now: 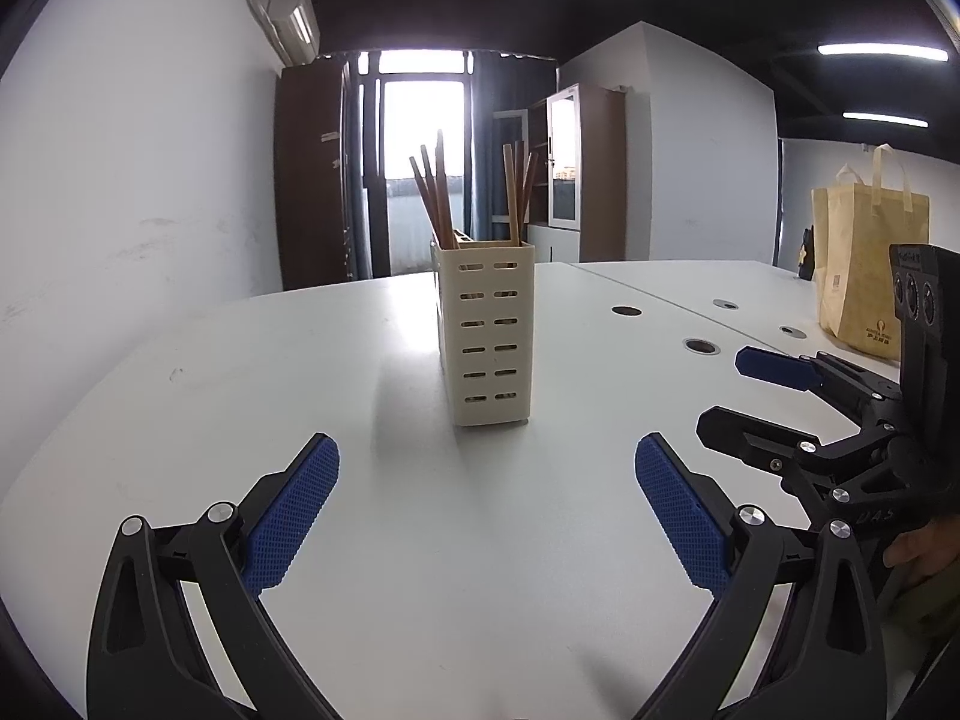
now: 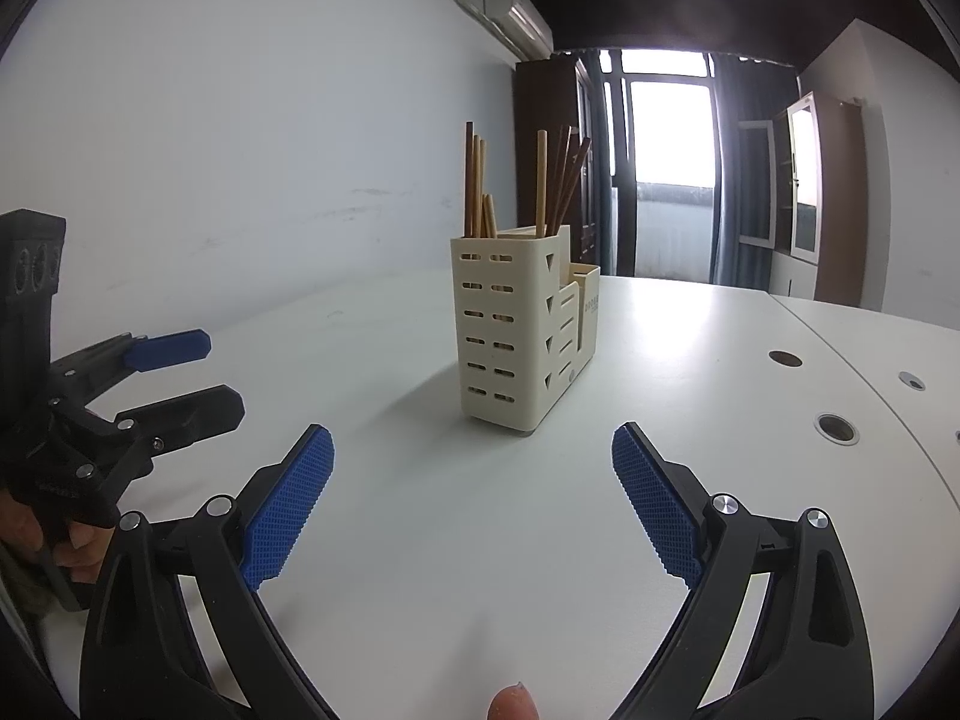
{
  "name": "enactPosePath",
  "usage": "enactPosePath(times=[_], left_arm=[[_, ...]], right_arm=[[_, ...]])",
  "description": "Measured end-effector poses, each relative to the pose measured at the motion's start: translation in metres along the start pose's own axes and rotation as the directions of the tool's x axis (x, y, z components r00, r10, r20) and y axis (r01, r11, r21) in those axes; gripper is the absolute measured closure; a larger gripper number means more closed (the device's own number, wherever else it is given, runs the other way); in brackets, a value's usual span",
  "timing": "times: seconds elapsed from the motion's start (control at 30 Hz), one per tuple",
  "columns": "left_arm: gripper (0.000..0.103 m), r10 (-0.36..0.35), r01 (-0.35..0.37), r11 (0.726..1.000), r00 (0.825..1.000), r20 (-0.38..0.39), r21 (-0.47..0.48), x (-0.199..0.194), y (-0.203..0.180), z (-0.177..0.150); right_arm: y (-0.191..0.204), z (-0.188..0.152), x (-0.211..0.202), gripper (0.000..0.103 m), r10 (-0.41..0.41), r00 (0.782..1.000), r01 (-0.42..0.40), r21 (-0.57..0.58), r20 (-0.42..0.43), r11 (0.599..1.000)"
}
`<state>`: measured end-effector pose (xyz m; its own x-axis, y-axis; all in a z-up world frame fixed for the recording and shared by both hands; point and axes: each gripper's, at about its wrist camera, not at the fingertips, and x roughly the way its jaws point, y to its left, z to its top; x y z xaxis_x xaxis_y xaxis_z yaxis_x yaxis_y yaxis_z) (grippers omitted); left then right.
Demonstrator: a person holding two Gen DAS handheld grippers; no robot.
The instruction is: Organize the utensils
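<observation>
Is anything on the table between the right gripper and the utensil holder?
Nothing visible: only bare white table lies between the open right gripper and the cream utensil holder with its chopsticks.

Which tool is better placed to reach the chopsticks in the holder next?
Probably left tool: the holder stands centred ahead of it. The right tool, equally open and empty, sees it slightly off-centre. Margin is small.

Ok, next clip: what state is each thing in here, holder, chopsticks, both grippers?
Cream slotted plastic utensil holder: upright on the white table, untouched.
Brown wooden chopsticks: standing in the holder's tall compartments, in two bunches.
Left gripper: jaws open, empty, short of the holder.
Right gripper: jaws open, empty, short of the holder.
</observation>
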<state>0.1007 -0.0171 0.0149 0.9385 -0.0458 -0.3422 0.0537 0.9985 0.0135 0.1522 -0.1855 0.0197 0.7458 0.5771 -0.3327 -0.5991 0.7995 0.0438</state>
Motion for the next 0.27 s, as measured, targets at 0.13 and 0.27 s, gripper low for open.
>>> enactPosePath(times=[0.13,0.27], left_arm=[[0.006,-0.01,0.01,1.0,1.0,-0.004,-0.004,0.0001,0.0,-0.0003],[0.006,-0.011,0.011,1.0,1.0,-0.006,0.001,0.0004,-0.0015,-0.0001]], right_arm=[[0.0002,-0.0003,-0.0001,0.008,0.0,1.0,0.0,-0.001,-0.001,1.0],[-0.0002,-0.0004,-0.0003,0.008,0.001,1.0,-0.001,-0.002,-0.001,1.0]])
